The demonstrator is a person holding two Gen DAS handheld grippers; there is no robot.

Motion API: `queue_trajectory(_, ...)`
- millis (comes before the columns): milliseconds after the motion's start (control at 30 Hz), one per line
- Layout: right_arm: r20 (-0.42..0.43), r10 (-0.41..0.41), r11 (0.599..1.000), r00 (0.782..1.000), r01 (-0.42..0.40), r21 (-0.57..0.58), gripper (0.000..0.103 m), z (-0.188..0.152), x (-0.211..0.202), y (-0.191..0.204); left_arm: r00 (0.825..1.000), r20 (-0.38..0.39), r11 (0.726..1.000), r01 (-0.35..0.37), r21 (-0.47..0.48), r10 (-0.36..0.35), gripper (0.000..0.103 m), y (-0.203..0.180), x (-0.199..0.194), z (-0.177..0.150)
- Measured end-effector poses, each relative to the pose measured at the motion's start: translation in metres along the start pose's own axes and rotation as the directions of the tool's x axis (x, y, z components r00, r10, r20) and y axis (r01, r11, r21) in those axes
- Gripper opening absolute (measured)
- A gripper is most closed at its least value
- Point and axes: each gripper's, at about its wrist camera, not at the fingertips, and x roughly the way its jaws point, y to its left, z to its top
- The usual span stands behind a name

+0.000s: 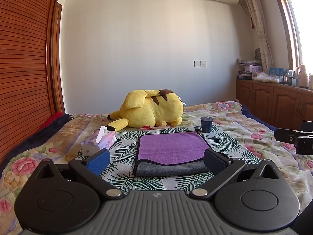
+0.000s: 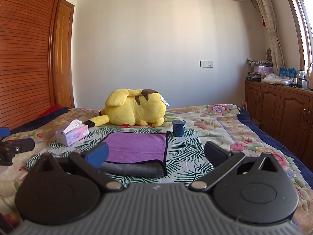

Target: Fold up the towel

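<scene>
A purple towel (image 1: 172,146) with a dark trim and grey underside lies folded over on the leaf-print cloth (image 1: 125,137) on the bed; its grey lower layer sticks out at the near edge. It also shows in the right wrist view (image 2: 137,148). My left gripper (image 1: 156,161) is open and empty, hovering just in front of the towel's near edge, fingers either side of it. My right gripper (image 2: 156,154) is open and empty, near the towel's front right corner. Each gripper's body shows at the edge of the other view.
A tissue box (image 1: 101,140) sits left of the towel. A dark blue cup (image 1: 206,124) stands behind its right corner. A yellow plush toy (image 1: 152,110) lies farther back. Wooden cabinets (image 1: 273,101) line the right wall, a wooden wardrobe (image 1: 23,68) the left.
</scene>
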Motion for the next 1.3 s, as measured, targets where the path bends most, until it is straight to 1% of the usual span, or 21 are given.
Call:
queue_trajectory(900,0.001,-0.001,1.000,1.000,0.001,-0.001,0.103,-0.001,0.001,0.001,1.000,-0.007,1.000,-0.001,0.002,0.001,0.087,0.002,-0.002,0.002)
queue_trajectory(1200,-0.009,-0.004,1.000,1.000,0.004,-0.017,0.103,0.002,0.004,0.004,0.999,-0.048,1.000,-0.001,0.006,0.001,0.087,0.002,0.007,0.002)
queue_trajectory(1300,-0.016,0.001,1.000,1.000,-0.001,-0.028,0.103,0.002,0.008,0.007,0.997,-0.083,1.000,0.002,0.002,-0.002,0.087,0.001,0.012,0.003)
